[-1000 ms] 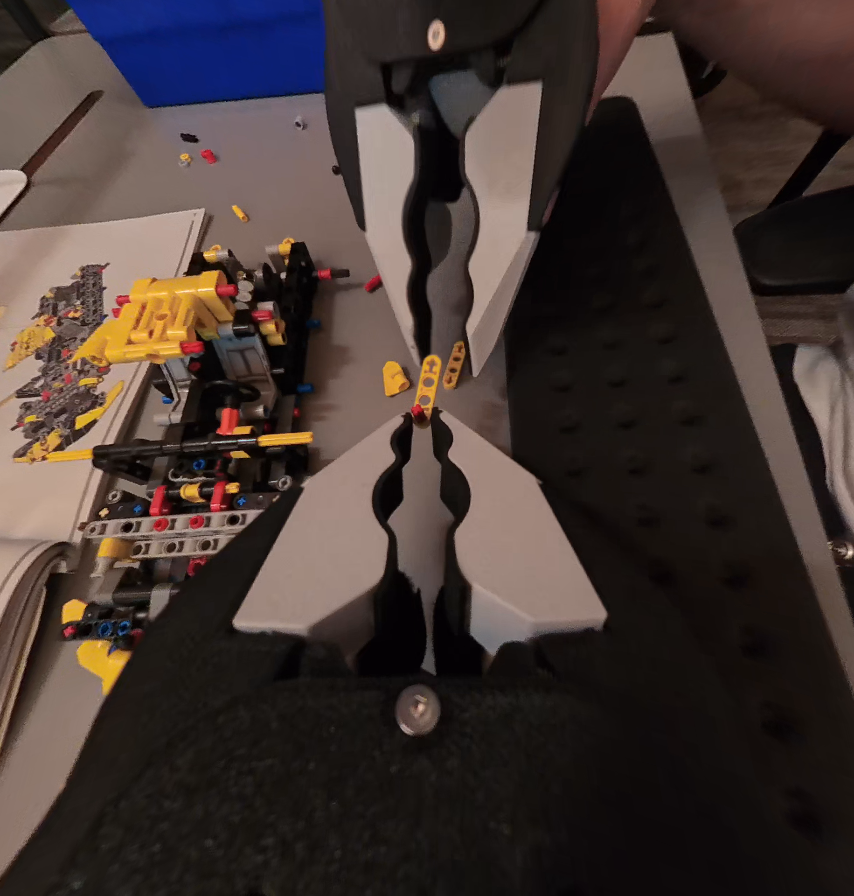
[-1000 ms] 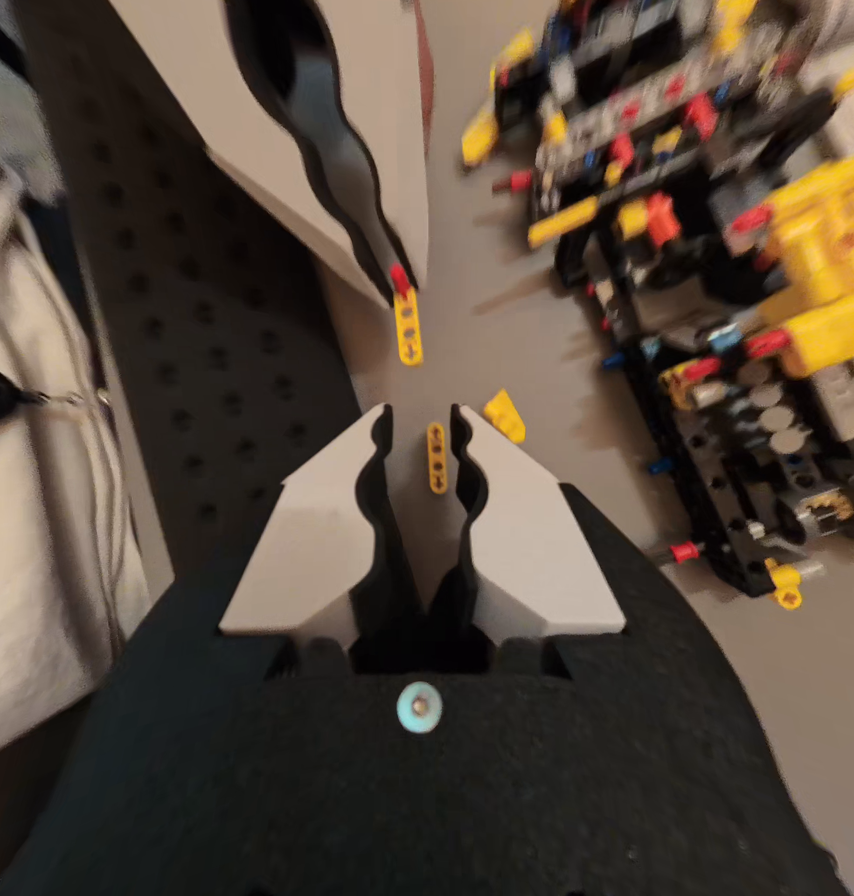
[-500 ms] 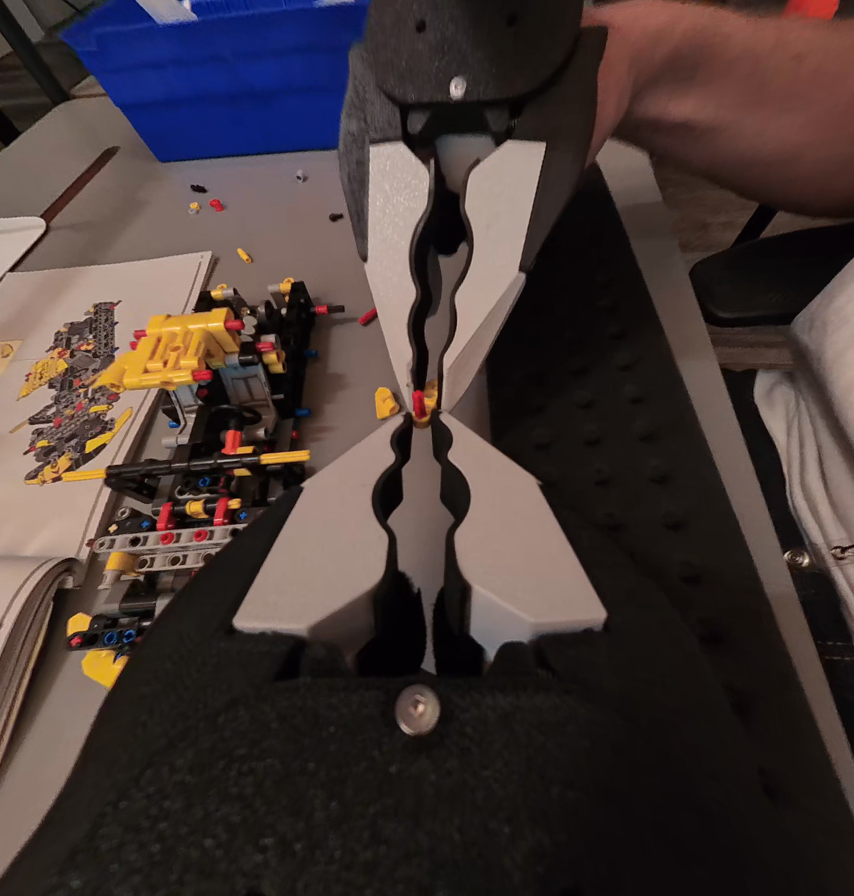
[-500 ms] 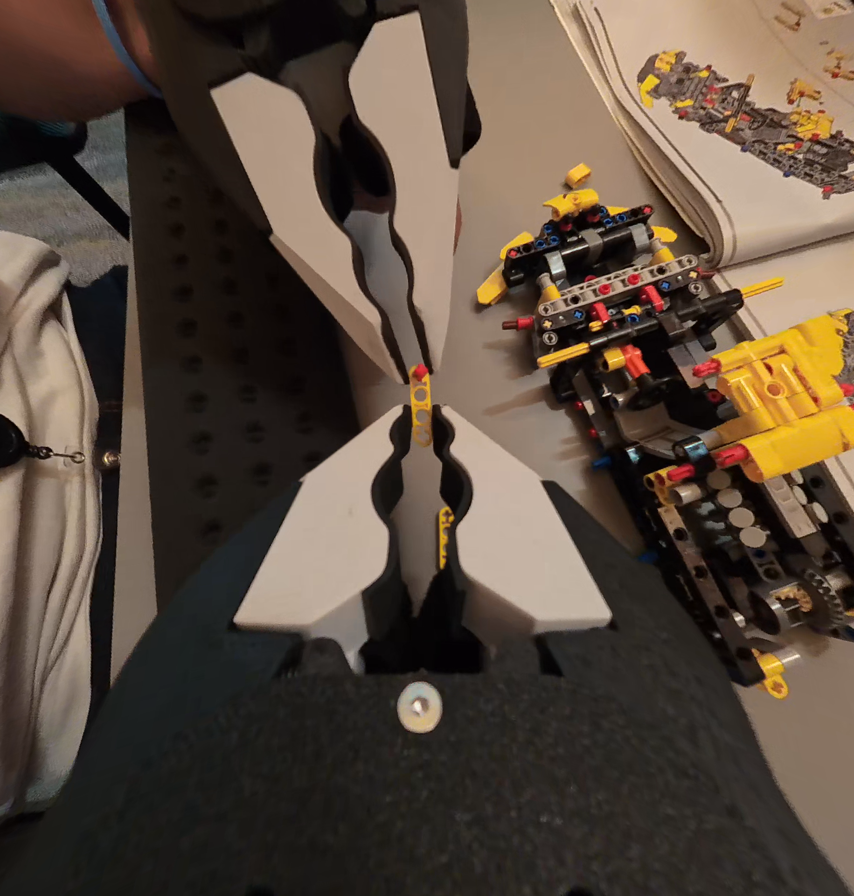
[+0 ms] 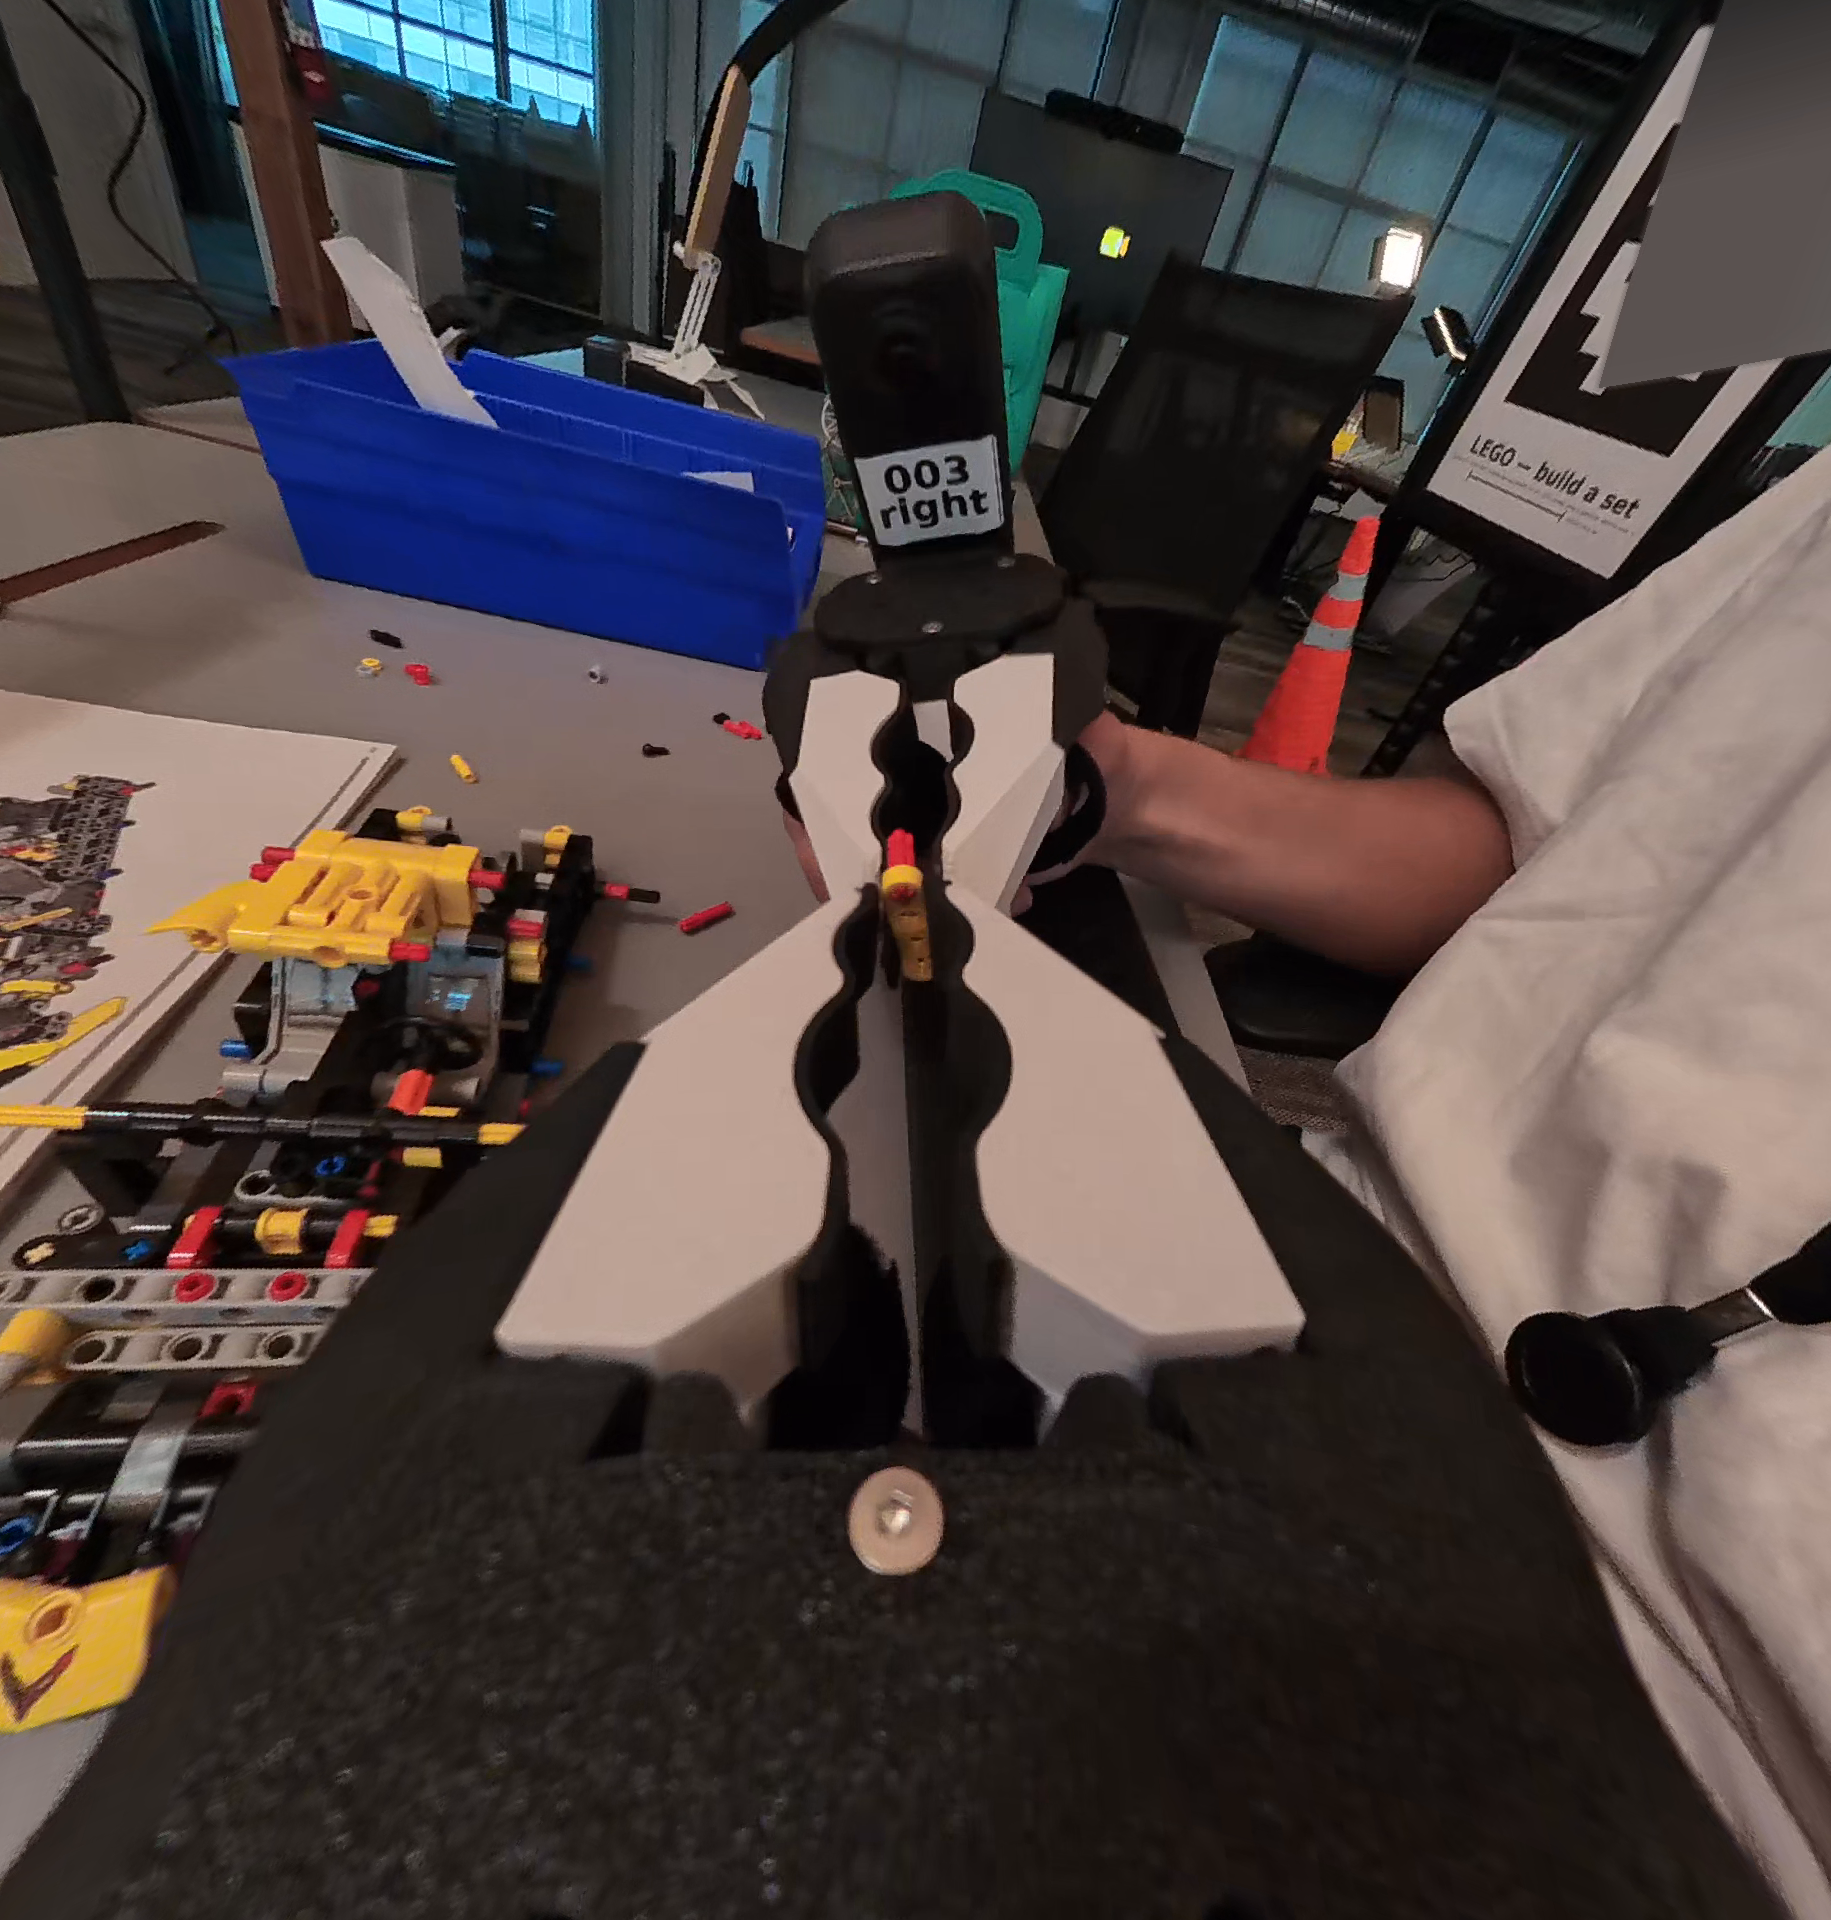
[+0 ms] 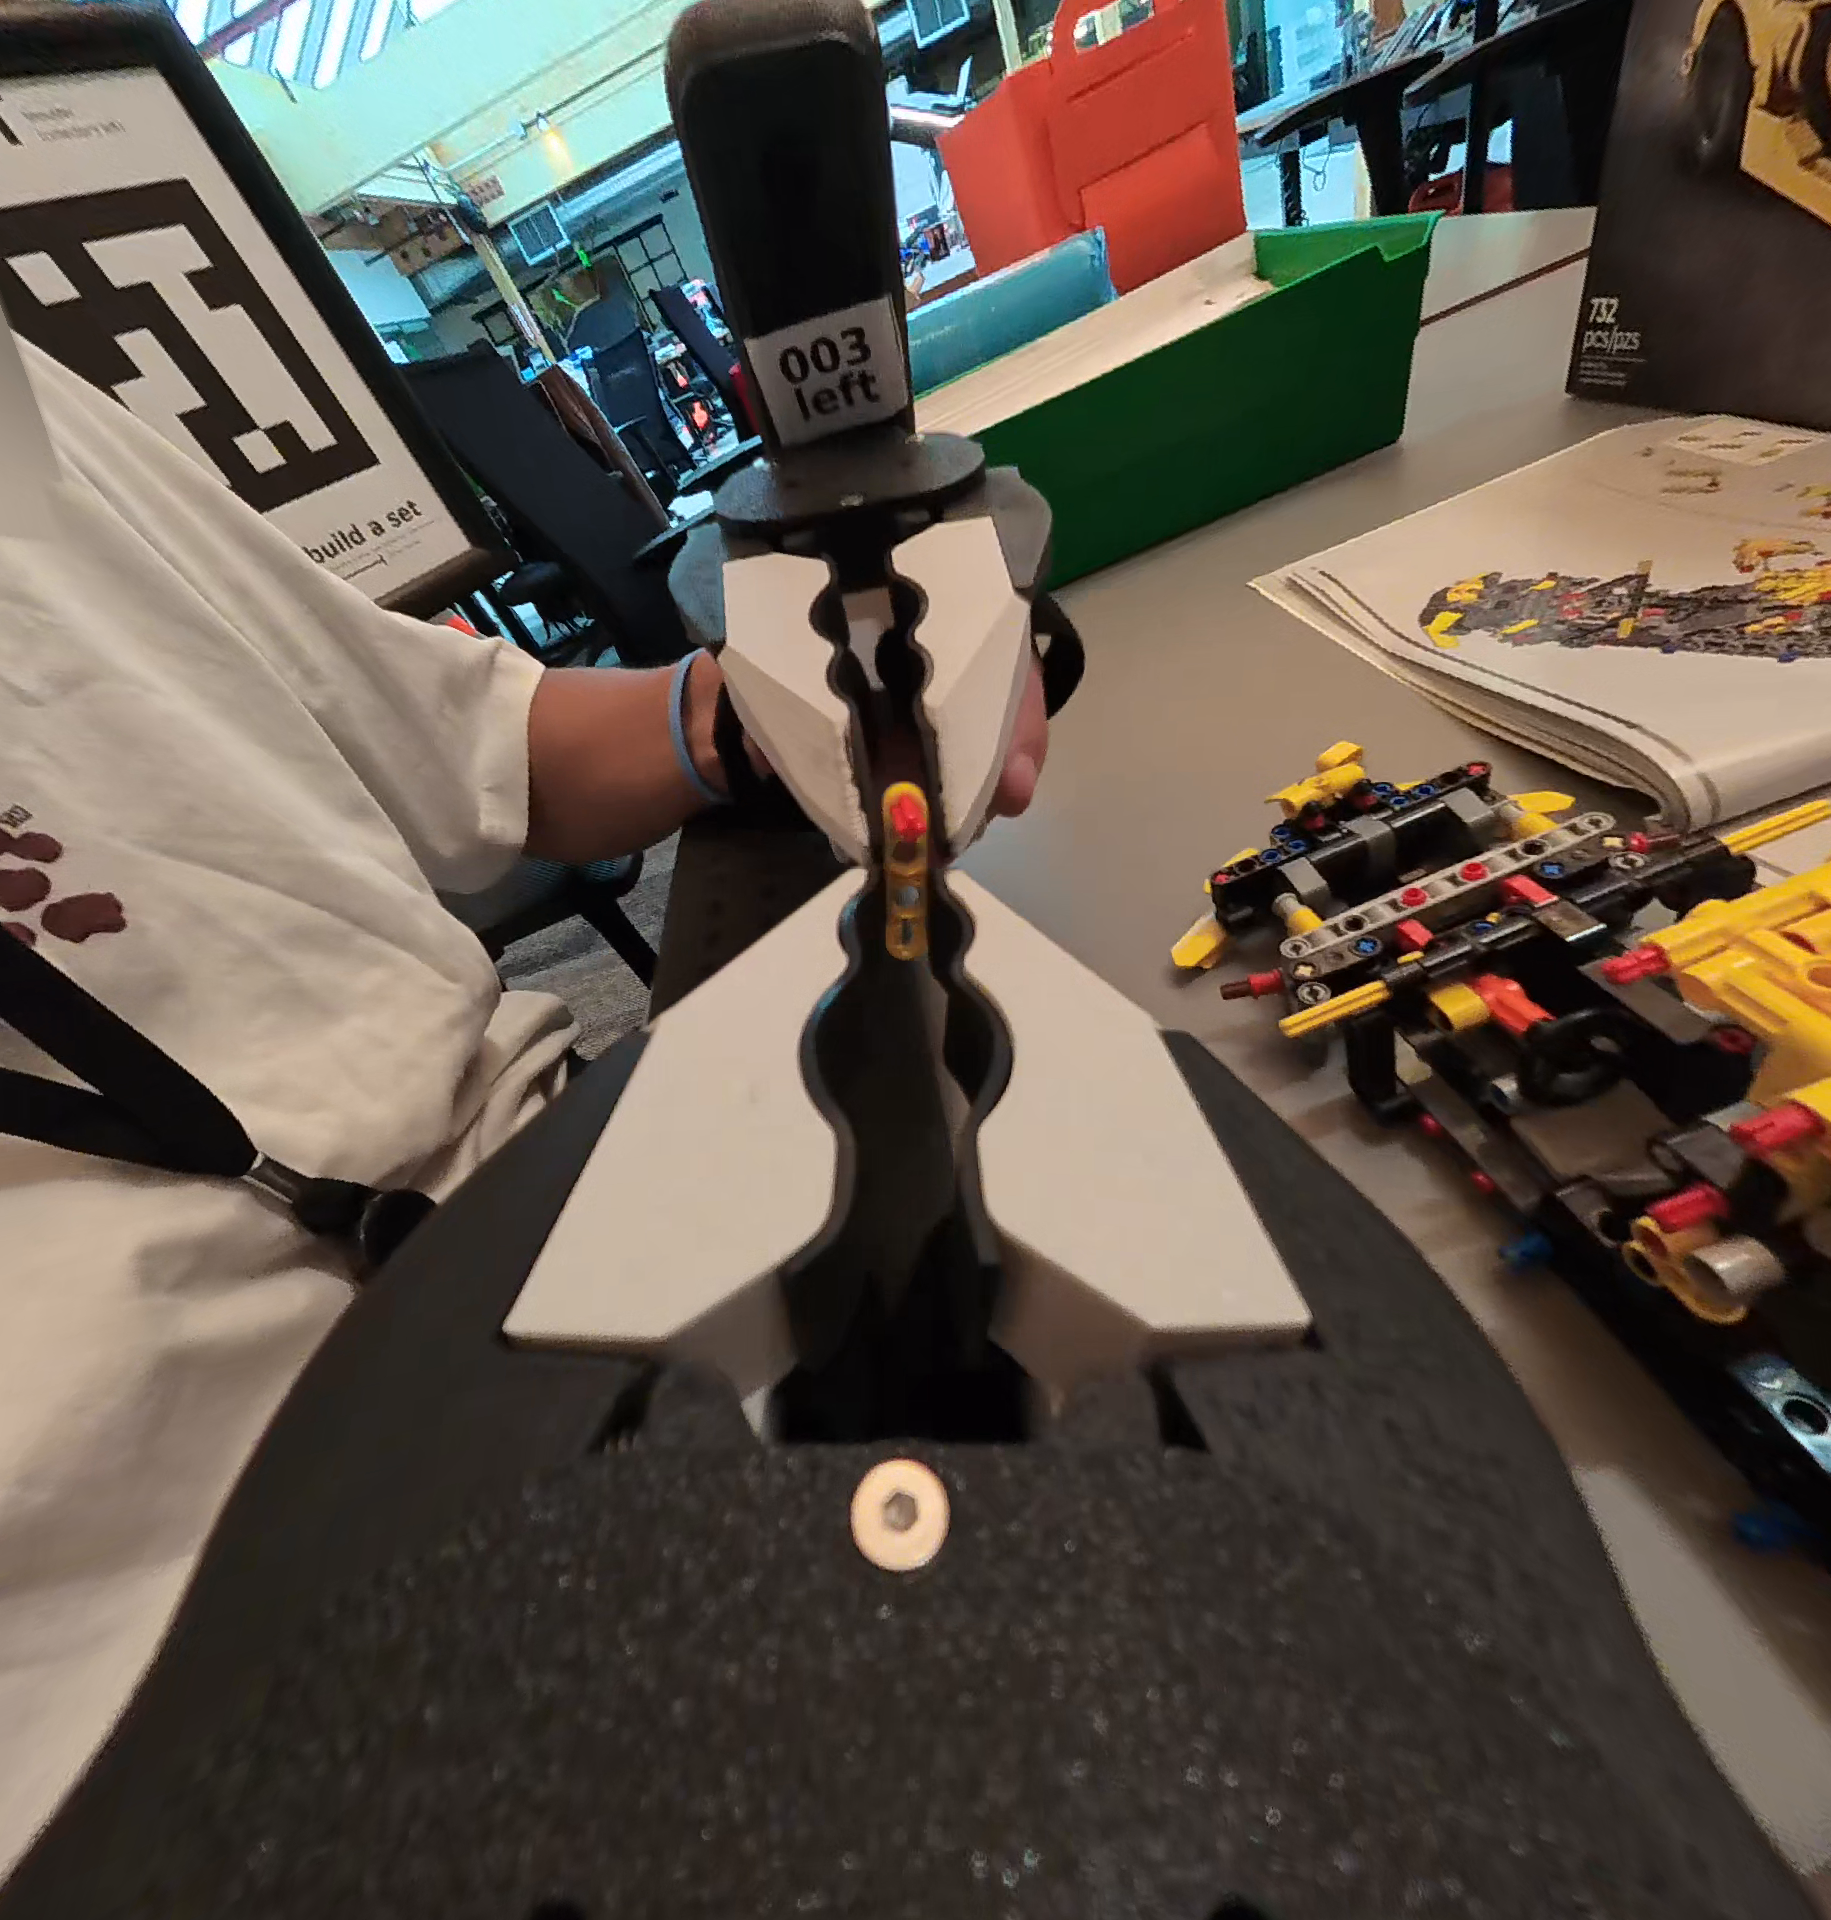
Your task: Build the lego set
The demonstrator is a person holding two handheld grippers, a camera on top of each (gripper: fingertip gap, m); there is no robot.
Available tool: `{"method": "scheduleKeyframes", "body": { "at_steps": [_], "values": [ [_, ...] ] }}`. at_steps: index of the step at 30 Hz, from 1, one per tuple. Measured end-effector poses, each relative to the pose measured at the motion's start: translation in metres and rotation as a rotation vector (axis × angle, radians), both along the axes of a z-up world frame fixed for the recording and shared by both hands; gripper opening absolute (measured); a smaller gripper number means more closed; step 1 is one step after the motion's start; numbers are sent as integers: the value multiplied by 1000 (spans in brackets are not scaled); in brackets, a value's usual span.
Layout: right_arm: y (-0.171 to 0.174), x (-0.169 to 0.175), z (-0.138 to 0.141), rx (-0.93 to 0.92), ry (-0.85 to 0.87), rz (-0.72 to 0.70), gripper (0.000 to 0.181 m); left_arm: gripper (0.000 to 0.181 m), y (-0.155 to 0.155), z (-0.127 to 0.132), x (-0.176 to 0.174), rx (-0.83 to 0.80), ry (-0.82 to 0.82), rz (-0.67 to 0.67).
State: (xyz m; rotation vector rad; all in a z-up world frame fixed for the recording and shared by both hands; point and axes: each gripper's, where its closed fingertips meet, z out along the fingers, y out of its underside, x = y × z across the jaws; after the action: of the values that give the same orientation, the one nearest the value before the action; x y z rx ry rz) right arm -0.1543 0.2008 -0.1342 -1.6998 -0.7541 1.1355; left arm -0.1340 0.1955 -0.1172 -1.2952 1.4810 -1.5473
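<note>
yellow plastic, a thin lego beam with a row of holes [image 5: 907,928], hangs in the air between the two claws, raised off the grey surface [image 5: 599,727] in front of the person's white shirt. the left claw [image 5: 895,914] is clamped on it; in the left wrist view the beam shows edge-on at the very tips, its long axis running along the fingers and pointing straight at the other claw. the right claw [image 6: 906,914] faces it tip to tip, and in the right wrist view the same beam [image 6: 905,883] shows its holed face, with its near end down between the right fingertips. whether the right claw is gripping the beam or only closed near it i cannot tell; its jaws stand close together at the tips.

a small red plastic pin [image 6: 903,818] sits in the beam's end hole, the end held by the left claw. so the beam's length lies on the line joining the two claws, and both are equally near it. my guess is that the coming move is a push or a handover along that line, so any sideways tilt would lever the pin crooked.

the half-built black and yellow lego vehicle [image 5: 371,997] lies on the surface well off to the left, beside the open instruction booklet [image 6: 1617,623].
</note>
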Motion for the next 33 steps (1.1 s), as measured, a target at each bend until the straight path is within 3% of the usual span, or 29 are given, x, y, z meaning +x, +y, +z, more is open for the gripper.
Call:
{"method": "scheduleKeyframes", "body": {
  "at_steps": [7, 9, 15, 18, 21, 28, 30, 31, 33],
  "values": [
    [1, 6, 1, 27, -11, -20, 7, 8, 1, 0, 1, -18, -1, -6],
    [3, 21, -10, 46, -138, -49, 14, 8, 7, -6, 2, 29, 24, 31],
    [-10, 64, -78, -103, -754, -33, 26, 8, 18, -25, 8, 116, 110, 113],
    [-14, 64, -96, -119, -908, 8, 29, 8, 15, -30, 8, 125, 129, 103],
    [-12, 66, -104, -111, -978, 26, 18, 8, 14, -30, 7, 145, 130, 107],
    [-11, 63, -111, -82, -951, 73, 7, 8, 5, -17, 2, 76, 71, 36],
    [-1, 68, -109, -87, -956, 10, 7, 8, 9, -13, 1, 44, 57, 47],
    [3, 64, -99, -60, -876, -17, 7, 8, 10, -10, 0, 27, 46, 48],
    [12, 47, -53, 8, -569, -84, 7, 8, 12, -6, -1, -29, 31, 44]
  ]
}}
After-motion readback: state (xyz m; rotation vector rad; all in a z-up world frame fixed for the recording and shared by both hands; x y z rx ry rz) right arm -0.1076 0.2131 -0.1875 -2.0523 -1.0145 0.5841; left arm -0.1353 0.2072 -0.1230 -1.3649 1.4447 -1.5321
